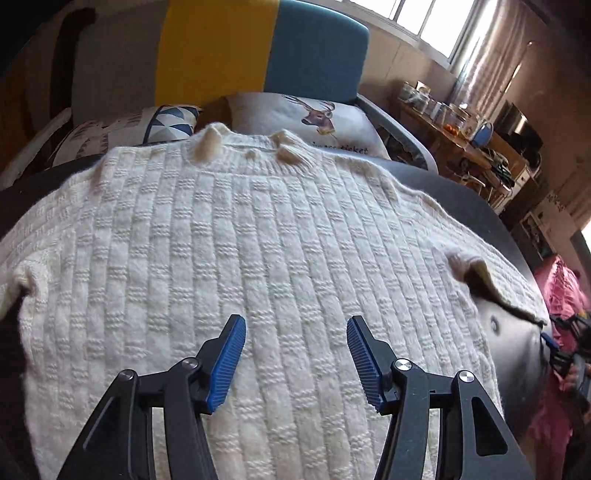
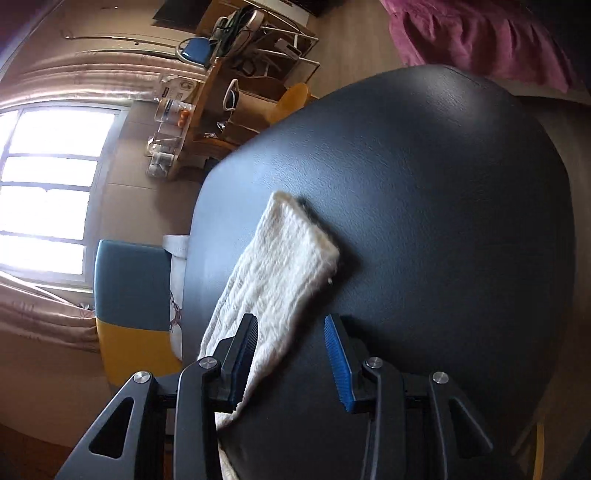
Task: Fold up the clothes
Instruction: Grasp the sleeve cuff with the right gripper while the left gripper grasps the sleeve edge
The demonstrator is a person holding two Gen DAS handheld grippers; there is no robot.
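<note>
Cream knit sweater (image 1: 236,258) lies flat for folding; left gripper (image 1: 295,360) hovers wide, right gripper (image 2: 291,356) wide over the sleeve (image 2: 280,258) toward 11 o'clock.

Daylit from a blown-out window (image 2: 44,192), also overexposed at upper right in the left wrist view (image 1: 436,26), with hot glare on the curtain (image 1: 491,55). Soft sheen on the dark tabletop (image 2: 424,155), short shadow beside the knit sleeve (image 2: 288,258), sweater (image 1: 240,240) evenly lit and sharp. Heavy fisheye bending and dark vignetted corners; background shelf clutter (image 1: 461,133) soft.
</note>
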